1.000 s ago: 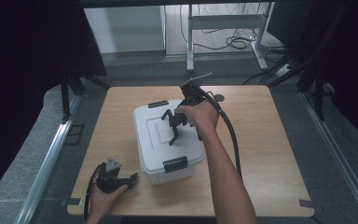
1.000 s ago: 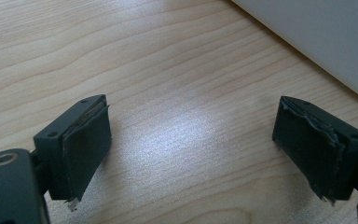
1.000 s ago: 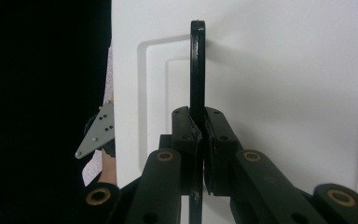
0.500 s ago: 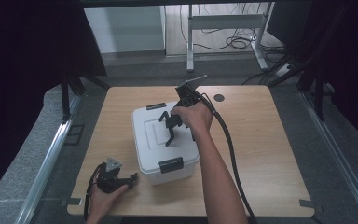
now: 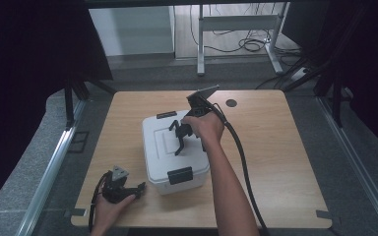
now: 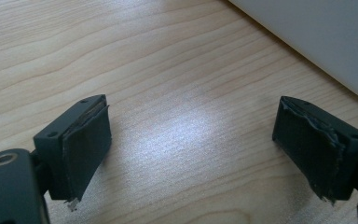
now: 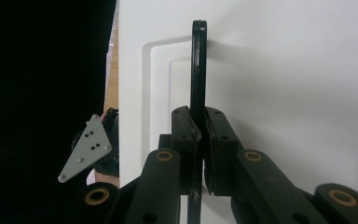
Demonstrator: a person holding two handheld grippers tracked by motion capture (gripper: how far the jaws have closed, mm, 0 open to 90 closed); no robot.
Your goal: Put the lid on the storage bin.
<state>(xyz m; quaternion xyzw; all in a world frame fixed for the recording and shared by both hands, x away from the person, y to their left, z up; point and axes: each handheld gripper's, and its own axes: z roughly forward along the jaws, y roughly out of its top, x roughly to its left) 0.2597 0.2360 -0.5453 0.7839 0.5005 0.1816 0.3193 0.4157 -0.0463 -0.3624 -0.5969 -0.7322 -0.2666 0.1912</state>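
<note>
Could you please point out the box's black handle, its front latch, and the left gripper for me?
black handle (image 7: 198, 65): right gripper view, upper stretch.
front latch (image 5: 179, 175): high view, its middle.
left gripper (image 6: 193, 144): left gripper view, midway between open jaws.

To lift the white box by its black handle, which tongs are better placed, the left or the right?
The right tongs. They are already shut on the raised black handle above the lid of the white box. The left tongs are open over bare table beside the box, holding nothing.

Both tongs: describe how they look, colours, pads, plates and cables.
The left tongs have black jaws faced with dark, frayed pads. The right tongs are black, with brass-coloured pivot rings. Each carries a grey three-cornered plate, and a thick black cable trails from the right one. The forearms are bare, without sleeves.
</note>
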